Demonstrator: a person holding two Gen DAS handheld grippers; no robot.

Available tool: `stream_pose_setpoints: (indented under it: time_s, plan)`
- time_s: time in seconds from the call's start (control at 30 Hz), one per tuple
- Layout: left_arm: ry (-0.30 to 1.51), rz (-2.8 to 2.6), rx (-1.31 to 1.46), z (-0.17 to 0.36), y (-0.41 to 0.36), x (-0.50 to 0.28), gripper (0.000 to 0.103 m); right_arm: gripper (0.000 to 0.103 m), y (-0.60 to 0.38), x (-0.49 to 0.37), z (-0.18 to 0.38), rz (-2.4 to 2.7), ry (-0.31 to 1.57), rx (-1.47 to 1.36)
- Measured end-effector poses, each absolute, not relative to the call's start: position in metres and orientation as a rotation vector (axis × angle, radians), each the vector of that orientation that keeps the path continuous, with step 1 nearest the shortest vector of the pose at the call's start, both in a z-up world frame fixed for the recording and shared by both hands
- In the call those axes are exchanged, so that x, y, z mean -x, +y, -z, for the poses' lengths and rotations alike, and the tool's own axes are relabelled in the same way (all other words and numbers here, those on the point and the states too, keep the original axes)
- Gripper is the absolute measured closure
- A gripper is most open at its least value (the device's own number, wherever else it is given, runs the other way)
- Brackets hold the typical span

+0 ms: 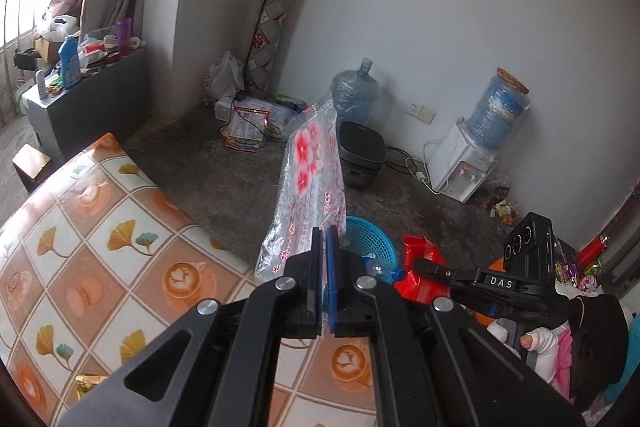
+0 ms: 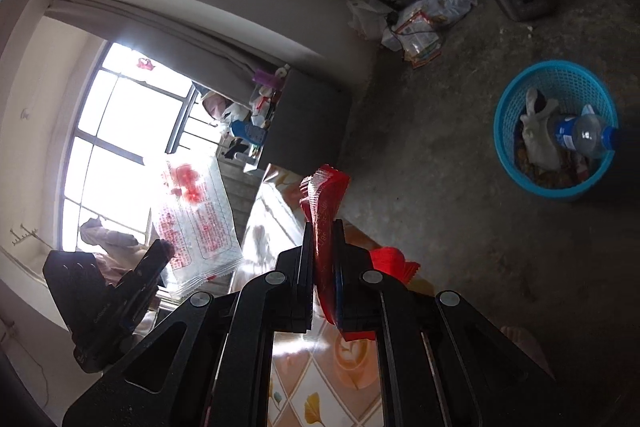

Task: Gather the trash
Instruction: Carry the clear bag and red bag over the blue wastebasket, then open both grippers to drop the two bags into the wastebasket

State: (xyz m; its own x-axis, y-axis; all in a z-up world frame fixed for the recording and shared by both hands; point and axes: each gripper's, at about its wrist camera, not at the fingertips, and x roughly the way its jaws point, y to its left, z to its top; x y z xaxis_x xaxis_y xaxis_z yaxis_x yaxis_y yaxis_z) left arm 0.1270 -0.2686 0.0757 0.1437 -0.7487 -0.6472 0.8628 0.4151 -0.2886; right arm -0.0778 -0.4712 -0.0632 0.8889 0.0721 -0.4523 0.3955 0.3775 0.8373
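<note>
Clear flowered wrapper point(image 1: 308, 183) upright — red wrapper point(image 2: 326, 211) pinched.

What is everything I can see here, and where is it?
clear bag: one, clear with red flowers, held in left gripper
red wrapper: one, red, held in right gripper
basket: one, blue, on the floor
bottle: one, clear with blue label, lying in basket
cooker: one, dark grey, floor by wall
dispenser: one, white, blue jug on top
tablecloth: one, orange and white checks
left gripper: one, black, shut
right gripper: one, black, shut
</note>
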Motion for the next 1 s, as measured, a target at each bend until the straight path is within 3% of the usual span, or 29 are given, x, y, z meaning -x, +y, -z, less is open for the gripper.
stream_pose_setpoints:
  time_s: [0.4,0.8,0.83,0.9,0.93,1.0]
  plan:
    - [1.153,1.330,-0.218,0.003,-0.436,-0.103,0.101,0.096,-0.569,0.131,0.119,0.515,0.385,-1.295]
    - [1.343,1.315,-0.418,0.131,-0.570,-0.090,0.099,0.092,-0.669,0.090,0.197,0.623,0.565,-1.339]
    - [1.354,1.308,-0.428,0.138,-0.576,-0.091,0.098,0.089,-0.676,0.084,0.204,0.631,0.581,-1.340]
    - [1.371,1.295,-0.444,0.152,-0.587,-0.093,0.085,0.075,-0.686,0.075,0.218,0.621,0.609,-1.349]
    - [1.382,1.290,-0.440,0.158,-0.591,-0.095,0.073,0.067,-0.689,0.072,0.225,0.632,0.627,-1.358]
    - [1.402,1.278,-0.439,0.167,-0.597,-0.097,0.071,0.064,-0.694,0.068,0.239,0.657,0.664,-1.376]
